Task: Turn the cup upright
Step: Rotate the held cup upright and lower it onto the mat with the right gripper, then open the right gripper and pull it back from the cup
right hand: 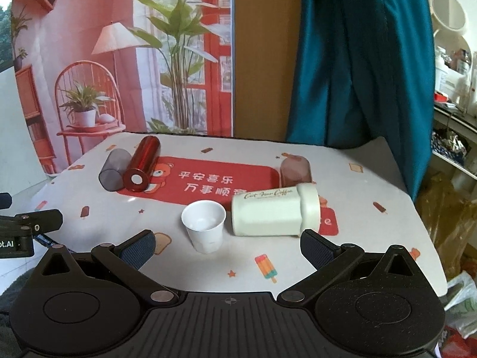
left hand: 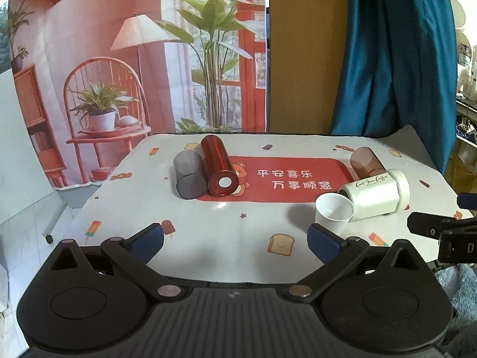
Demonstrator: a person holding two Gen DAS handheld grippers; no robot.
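Here the white cup [right hand: 204, 226] stands upright on the worktop [right hand: 351, 179], mouth up, just beside the open end of a cream bottle [right hand: 272, 213] lying on its side. Both the left gripper [left hand: 235, 243] and the right gripper [right hand: 228, 247] hang short of it, fingers spread wide, holding nothing. Farther back a red bottle [right hand: 142, 164] and a grey cup [right hand: 114, 168] lie side by side.
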